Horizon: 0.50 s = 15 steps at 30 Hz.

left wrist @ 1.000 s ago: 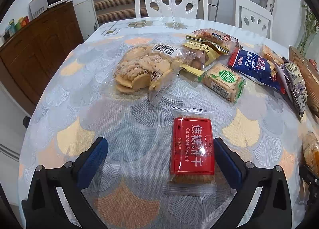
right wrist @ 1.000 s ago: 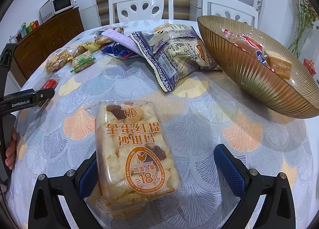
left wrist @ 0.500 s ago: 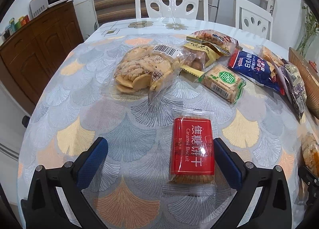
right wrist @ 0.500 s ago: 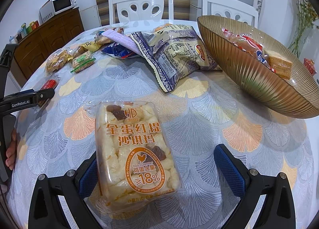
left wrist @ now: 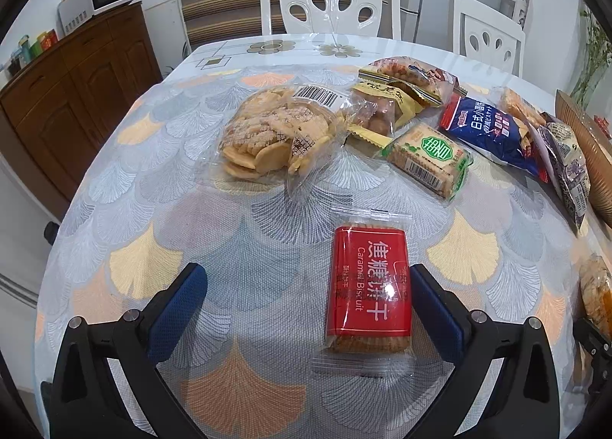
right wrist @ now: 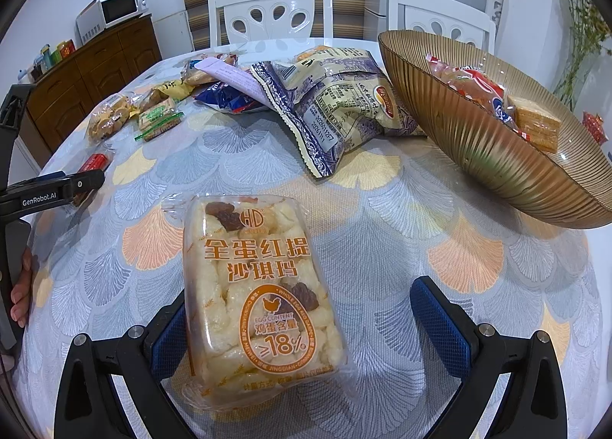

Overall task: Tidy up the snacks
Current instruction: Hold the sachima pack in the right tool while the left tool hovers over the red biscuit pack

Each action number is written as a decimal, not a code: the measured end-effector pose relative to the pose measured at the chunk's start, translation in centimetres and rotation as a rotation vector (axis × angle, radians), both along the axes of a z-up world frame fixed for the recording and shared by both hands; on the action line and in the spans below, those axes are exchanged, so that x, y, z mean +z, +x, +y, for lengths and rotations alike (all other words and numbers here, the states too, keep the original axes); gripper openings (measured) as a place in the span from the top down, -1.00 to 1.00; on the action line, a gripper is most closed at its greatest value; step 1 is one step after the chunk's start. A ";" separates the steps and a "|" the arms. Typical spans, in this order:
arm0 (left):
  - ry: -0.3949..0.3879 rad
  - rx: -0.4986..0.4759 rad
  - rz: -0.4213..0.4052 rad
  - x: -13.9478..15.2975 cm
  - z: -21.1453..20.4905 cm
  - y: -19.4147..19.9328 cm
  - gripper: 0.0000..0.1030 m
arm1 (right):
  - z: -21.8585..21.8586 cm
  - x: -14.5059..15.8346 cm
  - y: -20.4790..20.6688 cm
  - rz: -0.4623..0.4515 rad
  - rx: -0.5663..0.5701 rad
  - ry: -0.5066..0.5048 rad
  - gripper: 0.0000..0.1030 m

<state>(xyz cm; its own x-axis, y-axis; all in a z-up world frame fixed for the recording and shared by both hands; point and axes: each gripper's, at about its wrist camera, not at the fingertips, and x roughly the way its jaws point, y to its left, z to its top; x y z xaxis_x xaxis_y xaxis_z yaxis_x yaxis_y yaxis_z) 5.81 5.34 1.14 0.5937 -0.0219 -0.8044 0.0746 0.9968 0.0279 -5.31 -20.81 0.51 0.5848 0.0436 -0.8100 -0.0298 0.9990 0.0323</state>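
My left gripper (left wrist: 308, 309) is open over the table; a red caramel biscuit pack (left wrist: 369, 288) lies flat between its fingers, close to the right finger (left wrist: 436, 309). My right gripper (right wrist: 302, 324) is open; a clear sachima pack with orange print (right wrist: 260, 297) lies between its fingers, against the left finger (right wrist: 170, 339). A ribbed amber glass bowl (right wrist: 470, 140) sits at the right and holds a red-white packet (right wrist: 470, 85) and a wafer block (right wrist: 535, 125).
Loose snacks lie further back: a clear bag of round crackers (left wrist: 275, 133), a green-label cracker pack (left wrist: 430, 157), a blue packet (left wrist: 493, 129), yellow packets (left wrist: 386, 106), a large purple-cream bag (right wrist: 336, 102). White chairs (left wrist: 331, 2) stand behind the table. A wooden sideboard (left wrist: 76, 90) is at left.
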 end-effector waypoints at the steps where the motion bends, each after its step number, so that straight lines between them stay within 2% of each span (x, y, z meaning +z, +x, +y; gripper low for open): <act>1: 0.000 0.001 0.000 0.0 0.0 0.0 -1.00 | 0.0 0.0 0.0 0.000 -0.001 -0.002 -1.00; 15: 0.002 0.007 -0.003 0.0 0.1 -0.1 -1.00 | -0.1 0.1 0.3 0.000 0.001 -0.002 -1.00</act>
